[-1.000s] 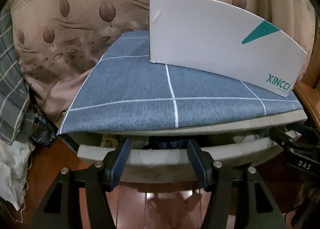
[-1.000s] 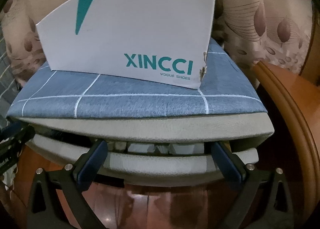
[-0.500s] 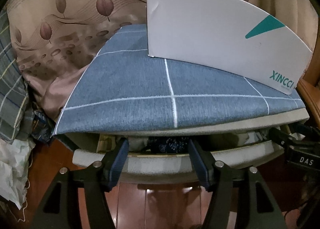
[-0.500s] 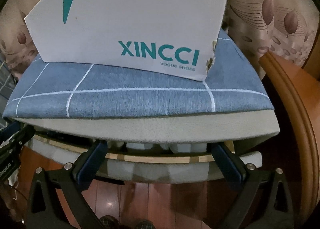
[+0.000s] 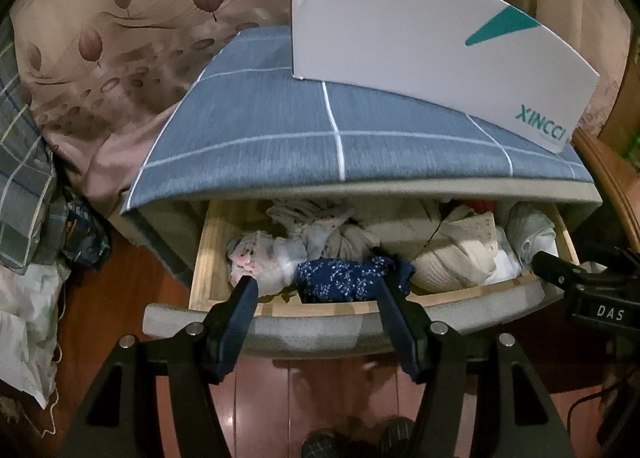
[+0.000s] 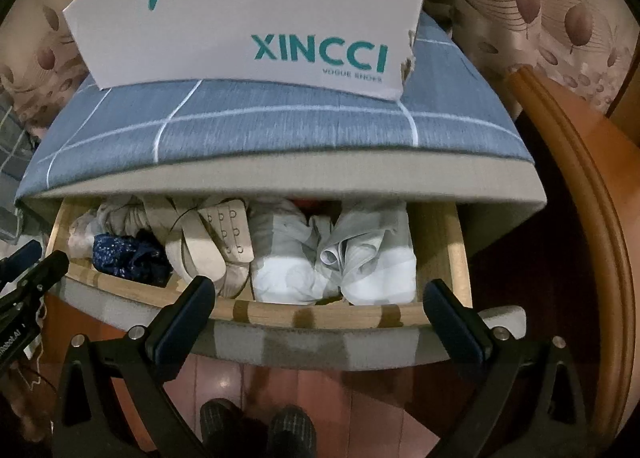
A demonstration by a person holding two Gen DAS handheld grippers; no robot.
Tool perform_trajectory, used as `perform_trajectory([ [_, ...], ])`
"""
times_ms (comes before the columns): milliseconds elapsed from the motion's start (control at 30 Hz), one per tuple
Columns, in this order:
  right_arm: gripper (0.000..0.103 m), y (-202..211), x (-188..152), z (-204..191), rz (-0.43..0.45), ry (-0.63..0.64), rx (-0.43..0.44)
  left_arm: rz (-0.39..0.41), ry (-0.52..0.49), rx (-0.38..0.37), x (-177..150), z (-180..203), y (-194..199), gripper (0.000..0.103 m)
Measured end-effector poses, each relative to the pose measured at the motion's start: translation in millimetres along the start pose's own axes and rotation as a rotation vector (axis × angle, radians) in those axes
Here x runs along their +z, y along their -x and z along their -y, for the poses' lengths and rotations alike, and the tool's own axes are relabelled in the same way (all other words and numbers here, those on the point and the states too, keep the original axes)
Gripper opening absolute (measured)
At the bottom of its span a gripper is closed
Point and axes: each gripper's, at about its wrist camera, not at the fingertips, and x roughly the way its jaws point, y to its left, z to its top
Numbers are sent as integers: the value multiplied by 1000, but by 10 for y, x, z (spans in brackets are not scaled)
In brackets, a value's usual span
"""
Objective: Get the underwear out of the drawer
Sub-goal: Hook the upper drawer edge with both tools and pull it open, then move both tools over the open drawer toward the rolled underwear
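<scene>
Watching both grippers, left gripper (image 5: 316,290) and right gripper (image 6: 320,298), hover with jaws apart over the open drawer (image 5: 320,328), I'd worry that grabbing the navy underwear (image 5: 340,278) at 12 o'clock drags the tangled beige bra (image 6: 208,242) out too.

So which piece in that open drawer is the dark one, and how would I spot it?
Find the stool-like chest with the blue checked top and its pulled-out wooden drawer. At the drawer's front edge, left of centre, lies a navy garment with tiny white flowers. Everything around it is pale: white, cream or beige.
</scene>
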Motion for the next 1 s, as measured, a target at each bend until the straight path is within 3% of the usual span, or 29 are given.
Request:
perform_trajectory([
  [1000, 102, 171, -356, 29, -139, 11, -24, -140, -6, -32, -508, -4, 365, 64],
])
